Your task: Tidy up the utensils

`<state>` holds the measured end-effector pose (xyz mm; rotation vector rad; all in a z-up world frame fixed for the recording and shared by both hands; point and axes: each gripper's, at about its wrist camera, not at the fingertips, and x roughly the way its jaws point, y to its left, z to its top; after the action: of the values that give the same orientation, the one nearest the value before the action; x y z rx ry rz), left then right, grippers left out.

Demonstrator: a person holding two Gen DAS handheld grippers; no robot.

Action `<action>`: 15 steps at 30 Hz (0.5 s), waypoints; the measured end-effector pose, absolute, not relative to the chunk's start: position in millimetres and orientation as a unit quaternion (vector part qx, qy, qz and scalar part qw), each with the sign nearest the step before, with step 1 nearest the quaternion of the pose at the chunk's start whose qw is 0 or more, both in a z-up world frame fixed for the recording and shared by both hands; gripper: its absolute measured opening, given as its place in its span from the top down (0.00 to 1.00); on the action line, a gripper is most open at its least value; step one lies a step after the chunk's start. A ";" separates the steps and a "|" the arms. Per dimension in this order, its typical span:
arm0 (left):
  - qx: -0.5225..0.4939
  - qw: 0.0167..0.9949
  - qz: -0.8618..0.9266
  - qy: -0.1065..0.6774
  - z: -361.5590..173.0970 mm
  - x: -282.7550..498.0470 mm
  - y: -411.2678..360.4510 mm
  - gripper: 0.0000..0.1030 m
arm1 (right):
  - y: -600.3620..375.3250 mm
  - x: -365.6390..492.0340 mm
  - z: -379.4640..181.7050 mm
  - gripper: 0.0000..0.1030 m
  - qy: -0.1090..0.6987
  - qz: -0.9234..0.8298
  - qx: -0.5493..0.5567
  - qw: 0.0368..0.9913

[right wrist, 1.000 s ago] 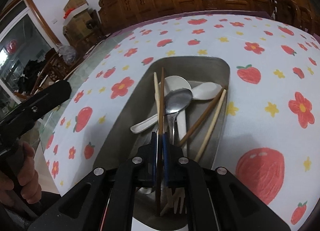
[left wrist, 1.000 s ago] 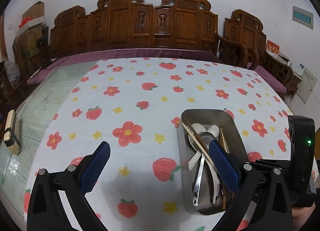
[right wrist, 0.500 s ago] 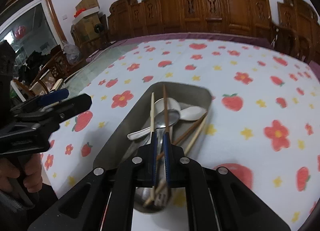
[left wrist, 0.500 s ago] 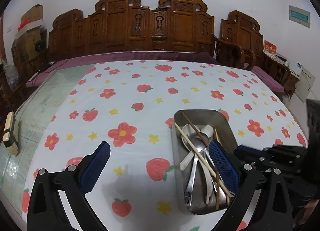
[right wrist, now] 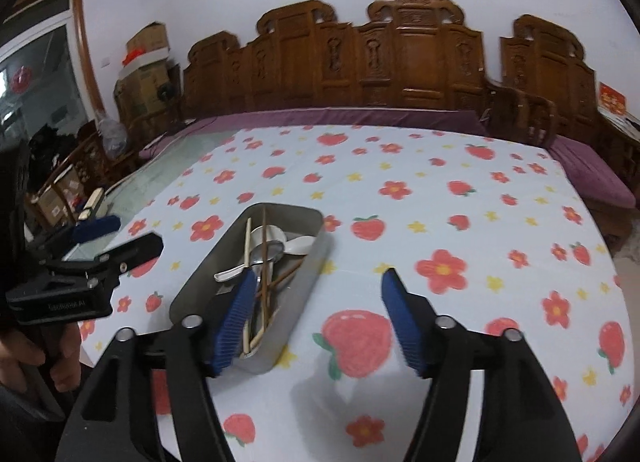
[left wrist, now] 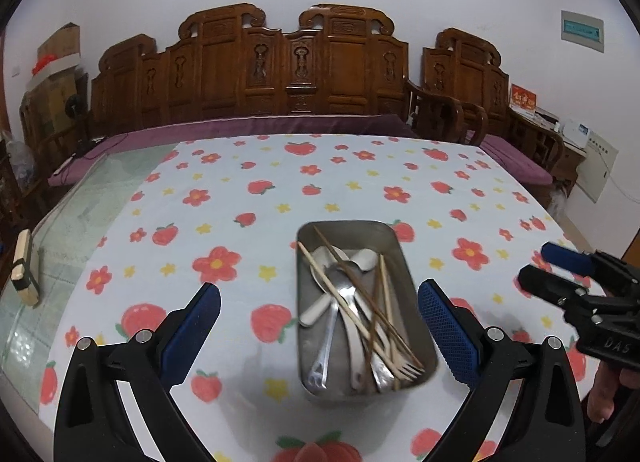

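While both grippers, left (left wrist: 320,302) and right (right wrist: 316,310), hang wide open and empty, right jaws just parted, the tray (left wrist: 412,274) of utensils (left wrist: 352,302) lies lengthwise on the counter (left wrist: 240,198), nearer the left.

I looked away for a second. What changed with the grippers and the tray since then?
The right gripper let go of the dark wooden chopstick, its jaws have just been opening, and it drew back empty. The left gripper stays open; the utensils remain in the rectangular metal tray.
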<state>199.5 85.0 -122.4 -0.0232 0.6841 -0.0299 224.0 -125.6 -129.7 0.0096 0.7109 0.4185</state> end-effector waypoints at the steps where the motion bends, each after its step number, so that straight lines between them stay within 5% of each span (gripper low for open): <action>1: -0.008 0.942 -0.014 0.336 -121.4 196.4 81.7 0.08 | -128.4 220.2 -128.2 0.23 0.343 0.202 0.007 0.917; 7: 0.008 0.941 -0.018 0.338 -111.0 175.6 60.4 0.08 | -152.5 189.1 -115.1 0.03 0.324 0.176 0.013 0.930; 15: 0.006 0.941 -0.029 0.338 -97.5 138.5 34.4 0.08 | -186.3 151.0 -99.3 0.03 0.311 0.152 0.030 0.938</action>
<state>138.5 34.4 -97.5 0.0119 0.6903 -0.0600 151.0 -186.3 -99.3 0.0610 0.6352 0.3115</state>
